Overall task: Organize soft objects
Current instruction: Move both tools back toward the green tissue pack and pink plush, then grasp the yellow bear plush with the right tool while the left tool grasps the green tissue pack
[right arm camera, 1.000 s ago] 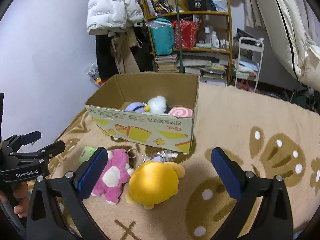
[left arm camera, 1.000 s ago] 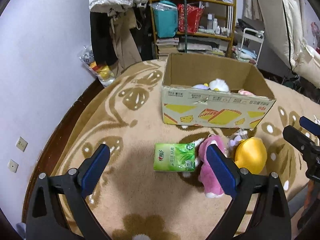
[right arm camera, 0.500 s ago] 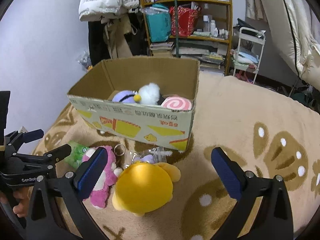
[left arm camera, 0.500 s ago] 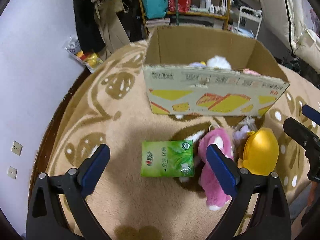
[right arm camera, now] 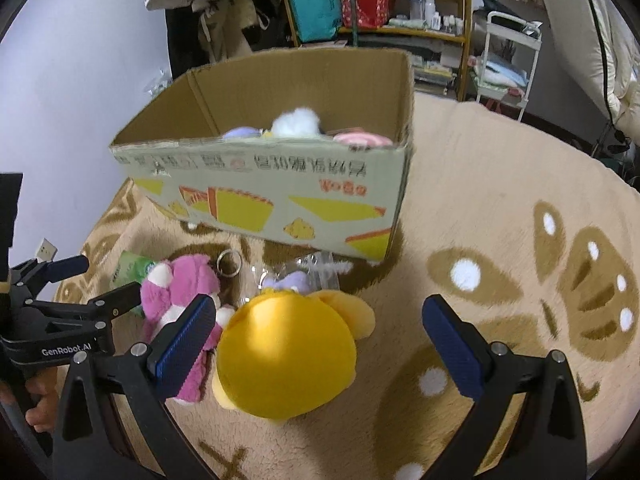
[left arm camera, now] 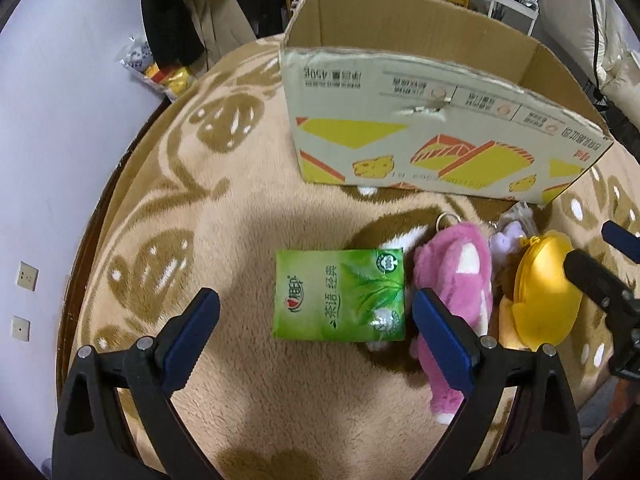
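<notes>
Green tissue pack (left arm camera: 339, 294) lower centre; our left claw (left arm camera: 312, 334) and right claw (right arm camera: 320, 336) gape empty; pink plush (left arm camera: 454, 280) alongside risks snagging.

The left wrist view is aimed steeply down from close above the carpet (left arm camera: 248, 208), toward the cardboard box (left arm camera: 400, 152). The right wrist view is angled forward from the box's other corner (right arm camera: 280, 200). The pink plush (left arm camera: 460, 280) (right arm camera: 180, 284) and yellow plush (left arm camera: 544, 296) (right arm camera: 288, 352) are shared by both.

Both grippers low and level – left gripper (left arm camera: 316, 330) wide open; right gripper (right arm camera: 318, 336) likewise (nothing held)
</notes>
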{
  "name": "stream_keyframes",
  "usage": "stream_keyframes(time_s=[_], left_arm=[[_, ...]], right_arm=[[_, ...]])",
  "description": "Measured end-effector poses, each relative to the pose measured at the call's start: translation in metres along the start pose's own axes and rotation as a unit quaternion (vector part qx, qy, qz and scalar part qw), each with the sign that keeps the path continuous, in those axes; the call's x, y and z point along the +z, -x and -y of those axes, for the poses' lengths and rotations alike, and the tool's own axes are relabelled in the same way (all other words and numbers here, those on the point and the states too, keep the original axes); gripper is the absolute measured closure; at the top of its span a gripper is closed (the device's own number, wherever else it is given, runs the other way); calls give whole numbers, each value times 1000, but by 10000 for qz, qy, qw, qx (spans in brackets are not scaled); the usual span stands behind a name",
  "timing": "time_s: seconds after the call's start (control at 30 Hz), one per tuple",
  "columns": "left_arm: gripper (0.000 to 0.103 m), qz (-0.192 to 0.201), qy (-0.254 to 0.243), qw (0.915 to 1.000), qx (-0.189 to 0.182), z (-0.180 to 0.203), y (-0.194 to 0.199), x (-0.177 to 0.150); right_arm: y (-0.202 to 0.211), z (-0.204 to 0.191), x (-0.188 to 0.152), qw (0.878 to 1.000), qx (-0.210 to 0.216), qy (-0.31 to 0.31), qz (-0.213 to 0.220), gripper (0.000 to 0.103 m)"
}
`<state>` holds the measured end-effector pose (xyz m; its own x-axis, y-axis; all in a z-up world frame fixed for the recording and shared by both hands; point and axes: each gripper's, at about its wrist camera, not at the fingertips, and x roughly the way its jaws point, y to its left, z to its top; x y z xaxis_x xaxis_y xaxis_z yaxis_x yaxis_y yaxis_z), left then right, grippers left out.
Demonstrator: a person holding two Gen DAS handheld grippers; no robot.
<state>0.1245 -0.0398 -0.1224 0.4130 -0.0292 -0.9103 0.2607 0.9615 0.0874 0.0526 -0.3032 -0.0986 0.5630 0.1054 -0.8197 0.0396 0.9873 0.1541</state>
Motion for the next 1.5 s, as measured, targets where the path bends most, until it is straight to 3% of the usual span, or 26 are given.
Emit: stream_keyframes(time_s=[0.27, 0.53, 0.83, 1.1, 1.23, 1.33, 1.4, 1.5], left_arm=[[7, -178, -185, 9996, 101, 9, -11, -2], [7, -240, -241, 9993, 137, 11, -20, -2], [7, -461, 81, 9989, -19, -2, -37, 0], [7, -349, -22, 9993, 93, 2, -36, -1], [7, -315, 1, 9995, 89, 3, -32, -3], [16, -305, -34, 9995, 16, 6, -28, -5], [29, -321, -84, 9994, -84, 10, -27, -5], [29, -291, -133, 9995, -71, 12, -26, -6]], right_arm=[[-22, -12, -12, 9981, -10, 163, -595, 0], [-36, -20, -18, 9958, -85, 332, -846, 0], [-49, -32, -21, 9936, -250, 521, -970, 0], [-55, -34, -22, 9931, -27, 465, -1076, 10], [-55, -33, -21, 9933, -15, 431, -1068, 10], [-50, -25, -22, 9933, -32, 458, -1059, 10], [-50, -26, -21, 9933, -26, 469, -1055, 14], [-48, -29, -20, 9935, -44, 459, -1037, 15]])
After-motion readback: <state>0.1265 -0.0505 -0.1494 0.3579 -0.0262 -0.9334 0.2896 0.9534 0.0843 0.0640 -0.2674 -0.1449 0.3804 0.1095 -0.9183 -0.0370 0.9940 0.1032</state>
